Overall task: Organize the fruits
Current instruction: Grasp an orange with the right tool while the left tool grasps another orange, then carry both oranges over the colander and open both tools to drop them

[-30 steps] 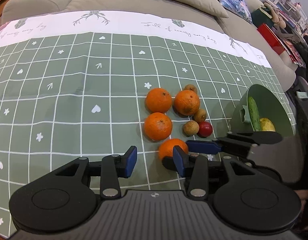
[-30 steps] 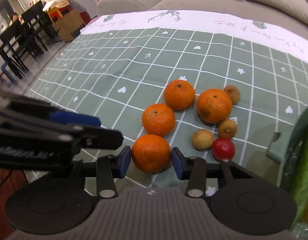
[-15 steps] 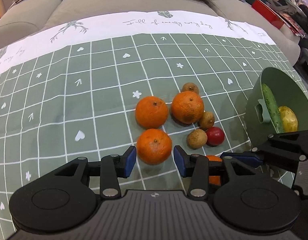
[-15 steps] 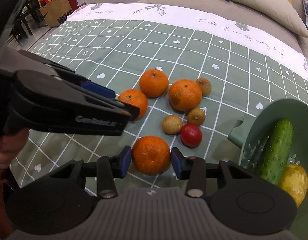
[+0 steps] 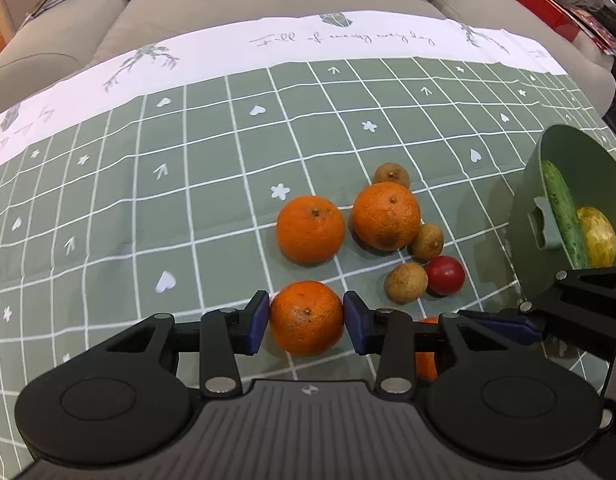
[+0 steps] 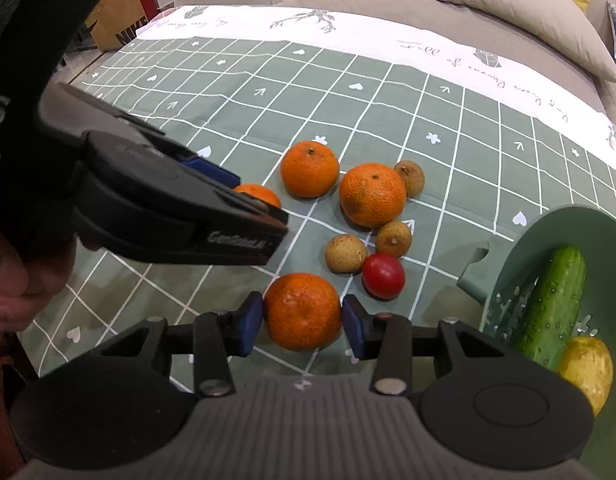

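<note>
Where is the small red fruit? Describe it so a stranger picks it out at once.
On the green checked tablecloth, find the green bowl at the right. Left of it lies a cluster of oranges and small brown fruits. The red fruit sits on the cluster's bowl side, beside a brown one: the only red, glossy piece.

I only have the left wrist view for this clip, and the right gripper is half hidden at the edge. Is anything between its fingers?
Observer: Yes. The right gripper has an orange between its fingers, and both pads touch it.
Operator: Anything inside the bowl I'm missing?
Observer: The bowl has drain holes in its floor, next to the cucumber.
Operator: Is the person visible anywhere?
Observer: A hand shows at the left edge of the right wrist view.
</note>
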